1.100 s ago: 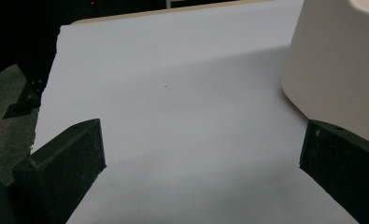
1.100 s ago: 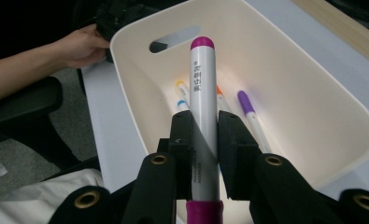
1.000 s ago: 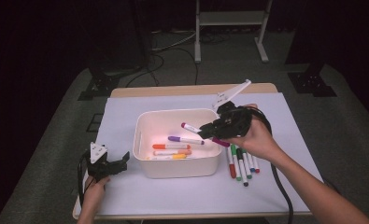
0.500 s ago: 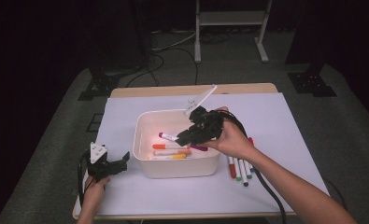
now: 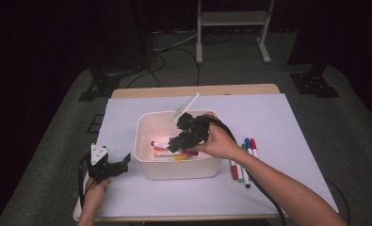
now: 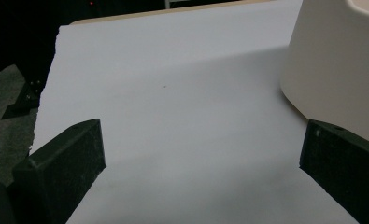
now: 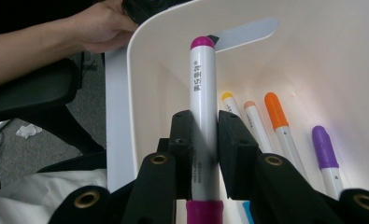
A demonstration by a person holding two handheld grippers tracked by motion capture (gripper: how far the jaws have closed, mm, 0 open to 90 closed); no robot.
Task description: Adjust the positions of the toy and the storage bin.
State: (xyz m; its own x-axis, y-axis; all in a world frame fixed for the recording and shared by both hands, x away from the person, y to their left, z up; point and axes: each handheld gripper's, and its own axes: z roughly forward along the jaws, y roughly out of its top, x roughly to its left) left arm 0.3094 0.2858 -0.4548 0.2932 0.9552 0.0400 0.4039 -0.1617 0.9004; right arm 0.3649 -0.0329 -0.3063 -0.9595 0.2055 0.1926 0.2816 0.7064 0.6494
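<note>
A white bin point(image 5: 179, 169) stands mid-table on a white mat. My right gripper point(image 5: 175, 144) reaches down into it, shut on a white marker with magenta ends point(image 5: 159, 144). The right gripper view shows the two jaws pinching that marker point(image 7: 203, 93) at mid-barrel, right gripper point(image 7: 204, 123) just inside the bin wall point(image 7: 140, 93). On the bin floor lie yellow point(image 7: 228, 101), orange point(image 7: 276, 114) and purple point(image 7: 326, 148) markers. My left gripper point(image 5: 112, 166) rests open on the mat left of the bin; the left gripper point(image 6: 201, 154) holds nothing, with the bin point(image 6: 336, 70) at its right.
Several loose markers point(image 5: 242, 162) lie on the mat right of the bin, beside the right forearm. The mat point(image 5: 268, 122) covers most of the table. A metal stand point(image 5: 230, 28) and cables sit on the floor beyond the table's far edge.
My right gripper has carried the magenta marker leftward and down, from the bin's right rim into the bin. The left gripper has stayed put, open.
</note>
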